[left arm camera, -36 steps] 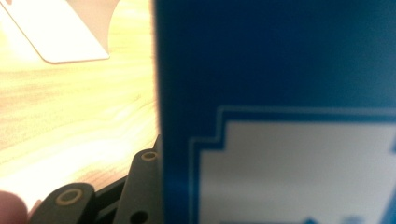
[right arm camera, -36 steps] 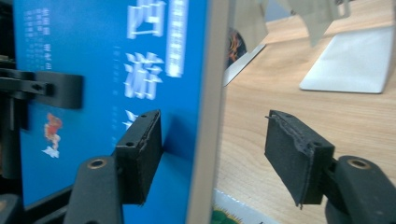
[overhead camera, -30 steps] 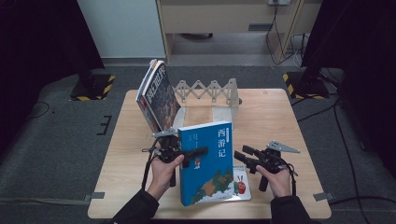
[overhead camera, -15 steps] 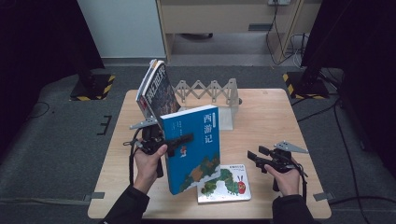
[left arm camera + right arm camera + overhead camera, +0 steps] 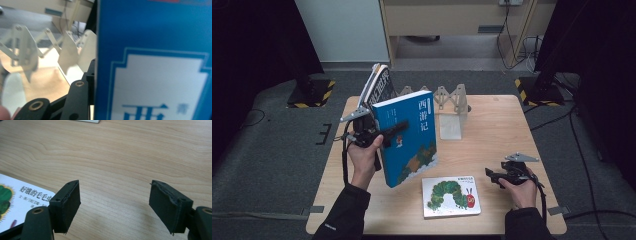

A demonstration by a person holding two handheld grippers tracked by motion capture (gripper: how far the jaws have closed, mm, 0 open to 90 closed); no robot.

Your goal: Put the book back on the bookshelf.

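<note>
A tall blue book (image 5: 409,140) with a white title panel is held up off the table, tilted, by my left gripper (image 5: 388,134), which is shut on its left edge. In the left gripper view the blue book (image 5: 155,62) covers the right half and hides one jaw. A white picture book with a green caterpillar (image 5: 450,196) lies flat near the table's front. My right gripper (image 5: 493,176) rests low at the front right, open with nothing between its jaws (image 5: 115,205); a corner of the picture book (image 5: 22,197) lies just to its left.
A pale accordion-style book rack (image 5: 447,102) stands at the back middle of the wooden table (image 5: 502,125). Other books (image 5: 377,87) lean upright at its left end, behind the held book. Dark floor and yellow-black stand bases surround the table.
My left gripper has carried the blue book up and leftward, toward the rack's left end. My right gripper has drawn back to the front right, uncovering the picture book.
</note>
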